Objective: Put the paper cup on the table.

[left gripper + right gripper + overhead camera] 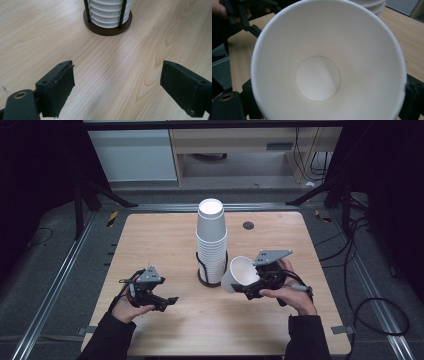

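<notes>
Nearest the person, the left tool point(170, 301) hovers low over the wooden bench point(150, 245), jaws spread wide with nothing between them, pointing toward the middle. To its right, the right tool point(245, 291) grips a single white paper cup point(239, 272), tipped on its side with its mouth facing back toward the gripper's camera; inside, the cup is bare. Just beyond, touching or almost touching that cup, a tall stack of white cups point(212, 240) stands upside down in a dark round holder point(202, 279) with thin upright rods.
</notes>
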